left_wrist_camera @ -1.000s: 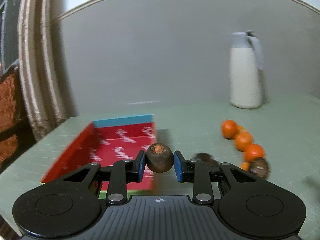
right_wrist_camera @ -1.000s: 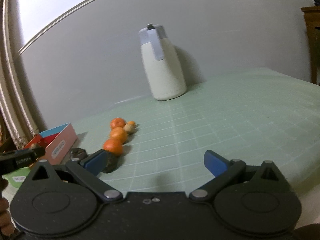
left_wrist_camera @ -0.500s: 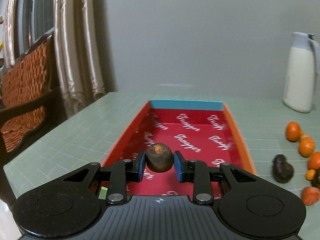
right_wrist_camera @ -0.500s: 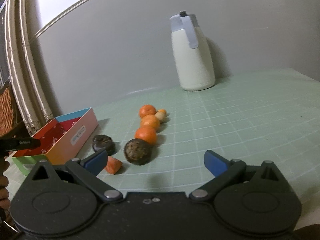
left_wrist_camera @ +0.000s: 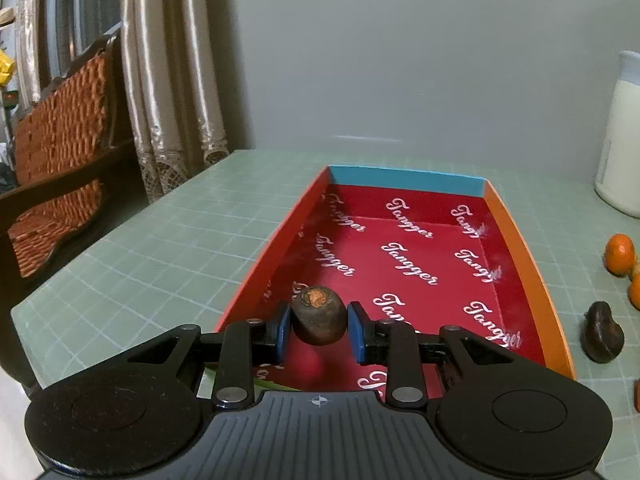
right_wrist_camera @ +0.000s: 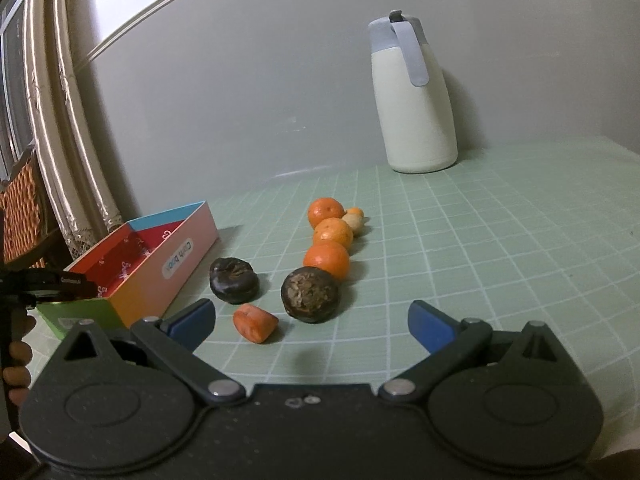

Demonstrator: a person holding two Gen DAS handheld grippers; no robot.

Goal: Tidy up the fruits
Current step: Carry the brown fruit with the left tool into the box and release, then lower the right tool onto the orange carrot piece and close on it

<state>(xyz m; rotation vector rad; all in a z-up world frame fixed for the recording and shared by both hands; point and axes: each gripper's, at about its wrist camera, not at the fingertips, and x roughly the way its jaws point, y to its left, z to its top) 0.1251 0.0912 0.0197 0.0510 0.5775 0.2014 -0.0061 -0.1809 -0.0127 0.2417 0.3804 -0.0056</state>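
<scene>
The left claw (left_wrist_camera: 319, 326) pinches a dark brown round fruit (left_wrist_camera: 318, 315) between its blue pads. The fruit is held over the near end of the box (left_wrist_camera: 516, 248), above its red printed floor; whether the fruit touches the floor cannot be told. The box is open-topped, with a blue far wall and orange side walls, and it rests on the green gridded table (left_wrist_camera: 168, 248).

The right claw (right_wrist_camera: 312, 322) is spread wide and grips nothing. It hangs over the table, on the side of the box where the loose fruit lies.

Fruit positions relative to the box, right wrist view:
- A dark wrinkled fruit (right_wrist_camera: 234, 280) lies on the table just beside the box.
- An orange piece (right_wrist_camera: 255, 322) lies nearer the camera than the wrinkled fruit, close to it.
- A dark round fruit (right_wrist_camera: 310, 294) lies farther from the box, touching the nearest of three oranges (right_wrist_camera: 327, 260).
- The three oranges form a line running away toward the wall, with two small pale fruits (right_wrist_camera: 353, 221) at its far end.

A white jug (right_wrist_camera: 414, 100) with a blue-grey lid stands well apart from the box, near the wall.
</scene>
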